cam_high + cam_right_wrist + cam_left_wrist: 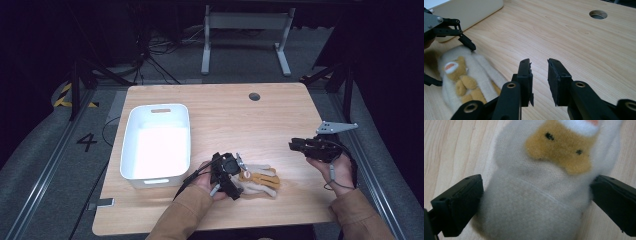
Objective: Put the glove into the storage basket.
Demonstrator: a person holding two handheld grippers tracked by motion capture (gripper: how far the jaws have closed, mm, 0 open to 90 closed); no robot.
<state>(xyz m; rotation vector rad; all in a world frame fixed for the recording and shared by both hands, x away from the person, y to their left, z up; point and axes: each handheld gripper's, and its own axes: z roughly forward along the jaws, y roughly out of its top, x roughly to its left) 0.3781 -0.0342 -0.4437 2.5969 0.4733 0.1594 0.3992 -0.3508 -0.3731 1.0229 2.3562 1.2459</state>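
A cream fuzzy glove point(260, 180) with a tan bear patch lies on the wooden table point(225, 120), near the front edge. My left gripper point(240, 175) is open and low over it, with one black jaw on either side of the glove's cuff point(536, 202). Whether the pads point(459, 202) press the fabric I cannot tell. My right gripper point(294, 145) hovers over the table's right side, apart from the glove. Its jaws point(539, 77) stand a narrow gap apart with nothing between them. From there the glove point(474, 75) and the left gripper point(451, 63) show at the left.
A white plastic bin point(159, 107) stands on the left of the table, just left of my left hand; its wall point(469, 10) shows in the right gripper view. A round cable hole point(254, 96) sits near the far edge. Bare wood lies between the two grippers.
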